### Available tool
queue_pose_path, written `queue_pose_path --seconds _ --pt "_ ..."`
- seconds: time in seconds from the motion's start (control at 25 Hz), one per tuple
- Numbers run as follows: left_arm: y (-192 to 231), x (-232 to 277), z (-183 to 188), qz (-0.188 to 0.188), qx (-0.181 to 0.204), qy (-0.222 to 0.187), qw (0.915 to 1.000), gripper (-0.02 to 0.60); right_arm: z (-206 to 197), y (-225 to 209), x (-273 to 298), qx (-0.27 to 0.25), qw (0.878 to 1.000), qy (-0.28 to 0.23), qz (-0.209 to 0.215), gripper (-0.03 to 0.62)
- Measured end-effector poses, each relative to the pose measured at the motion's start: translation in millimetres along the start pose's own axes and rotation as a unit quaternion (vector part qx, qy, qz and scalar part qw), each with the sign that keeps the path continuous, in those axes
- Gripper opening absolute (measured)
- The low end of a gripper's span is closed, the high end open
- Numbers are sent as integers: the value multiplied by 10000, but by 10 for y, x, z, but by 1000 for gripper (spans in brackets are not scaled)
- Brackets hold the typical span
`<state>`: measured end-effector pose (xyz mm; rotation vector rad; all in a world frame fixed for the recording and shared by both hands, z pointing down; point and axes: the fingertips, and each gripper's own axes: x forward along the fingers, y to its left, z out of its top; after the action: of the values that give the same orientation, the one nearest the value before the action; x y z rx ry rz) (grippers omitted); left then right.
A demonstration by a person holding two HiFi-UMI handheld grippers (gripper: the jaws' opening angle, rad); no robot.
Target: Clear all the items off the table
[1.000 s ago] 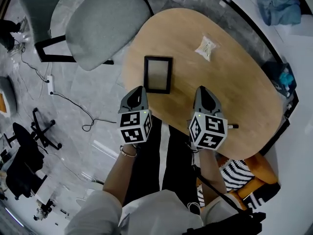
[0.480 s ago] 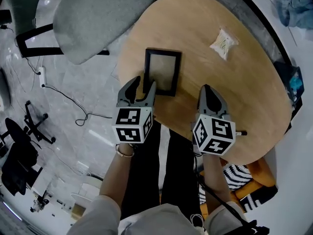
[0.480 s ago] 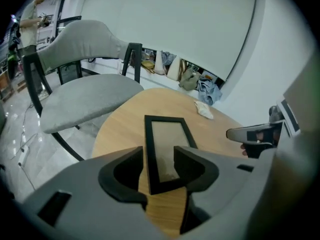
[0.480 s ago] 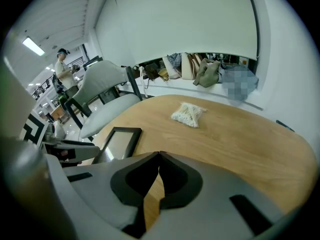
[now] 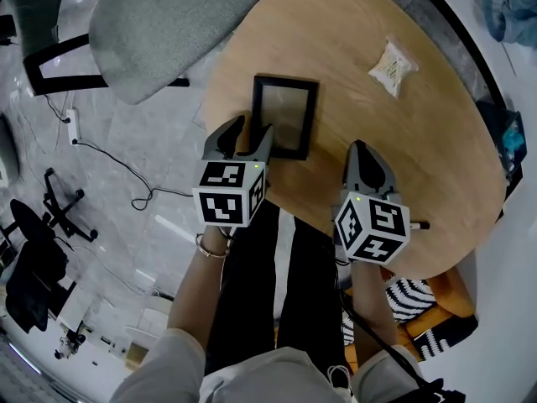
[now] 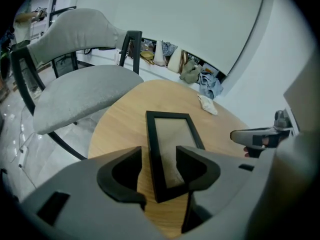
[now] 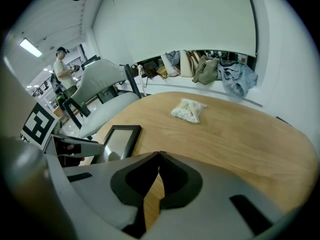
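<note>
A pale oval wooden table (image 5: 403,141) is filling the middle of an office floor, with a grey chair (image 5: 168,23) standing off its far-left edge. The black picture frame (image 5: 285,116) is lying flat near the table's left side. The left gripper (image 5: 250,131) is hanging over its near-left corner. Its jaws have just been opening and are standing apart with the frame's left rail between them, not pinching it (probably lining up to lift it by that rail). The right gripper (image 5: 367,154) is hovering clenched and empty over bare wood, likely out of the way. The head view is giving the layout. Only the left gripper view is showing the rail inside the gap. The right gripper view is showing the packet of cotton swabs (image 7: 189,109) well apart on the far side
</note>
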<state>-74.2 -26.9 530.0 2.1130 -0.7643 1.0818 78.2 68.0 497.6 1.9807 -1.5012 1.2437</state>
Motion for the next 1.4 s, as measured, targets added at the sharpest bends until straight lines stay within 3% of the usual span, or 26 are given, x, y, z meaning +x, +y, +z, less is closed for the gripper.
queue_pose_path --seconds 0.16,0.36,0.52,0.72,1.08,1.4 --pt "37 69 -37 138 -55 280 9995 212 -22 15 29 77 10000 9 -2 25" --pt "43 87 -50 250 -306 351 9986 199 -68 15 46 120 9999 30 -12 25" --pt "0 104 -59 234 -534 536 9969 150 -74 2 63 160 9999 54 -27 25" --pt "31 109 -56 -9 -869 561 9946 130 -42 -6 96 189 9998 50 -14 25" --pt "57 112 -57 -65 -847 794 9932 114 12 -8 136 183 9998 17 42 25" --pt "60 80 -71 -192 -1082 780 9909 77 -37 -66 108 219 9998 23 -7 25"
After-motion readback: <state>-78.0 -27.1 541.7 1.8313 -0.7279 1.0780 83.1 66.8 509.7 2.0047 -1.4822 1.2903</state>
